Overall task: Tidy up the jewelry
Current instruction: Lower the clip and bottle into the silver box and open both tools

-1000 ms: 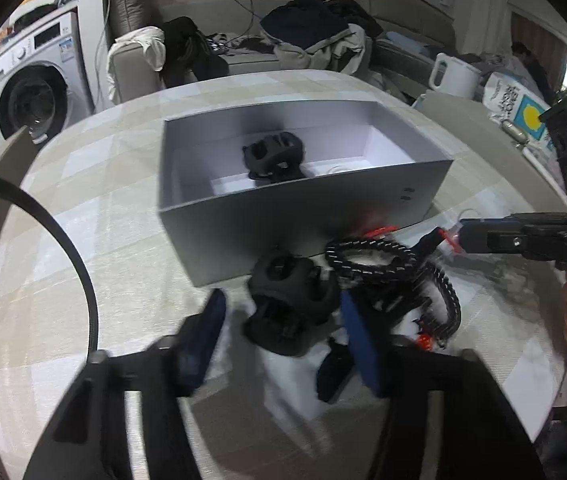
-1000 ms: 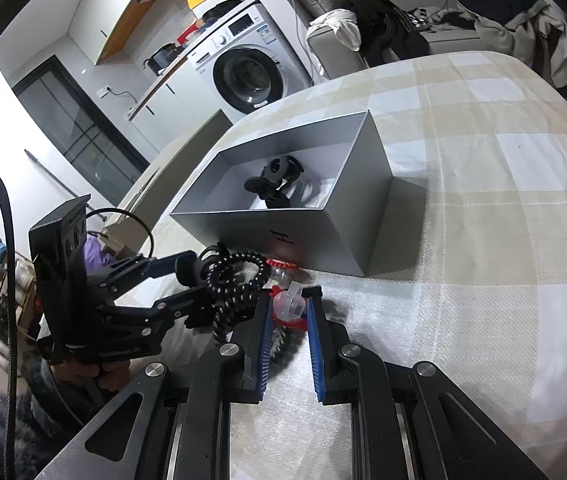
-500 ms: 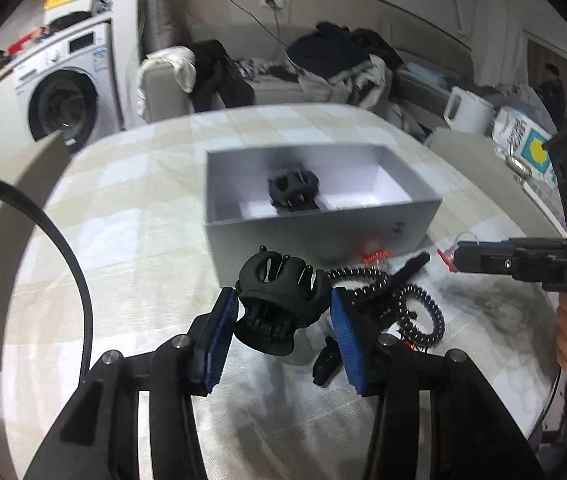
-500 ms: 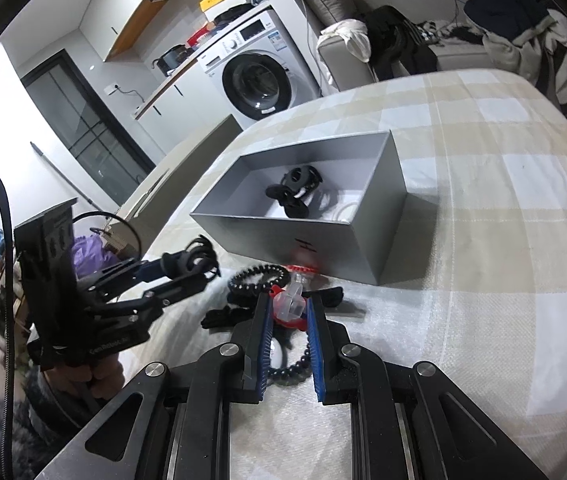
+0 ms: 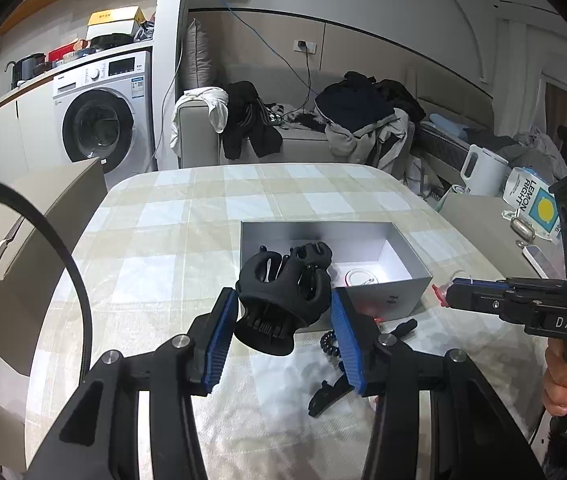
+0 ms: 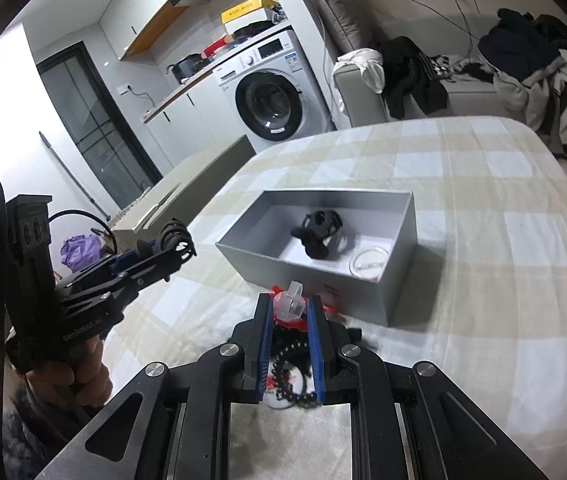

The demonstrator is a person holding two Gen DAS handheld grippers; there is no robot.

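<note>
The left gripper (image 5: 283, 312) clamps a matte black claw clip (image 5: 283, 300) above the checked cloth (image 5: 171, 240); the right gripper (image 6: 289, 308) pinches a clear-and-red clip (image 6: 289, 306) — both near the grey box (image 6: 399, 280).

1. Sitting open on the checked worktop (image 5: 171, 236): grey box (image 6: 397, 280), black hair clip (image 6: 319, 232) and clear ring (image 6: 369, 261) inside.
2. Hanging clamped above the worktop: second black hair clip (image 5: 283, 300).
3. Being pinched: clear-and-red clip (image 6: 290, 307).
4. Lying before the box: black coil ties (image 5: 329, 344).
</note>
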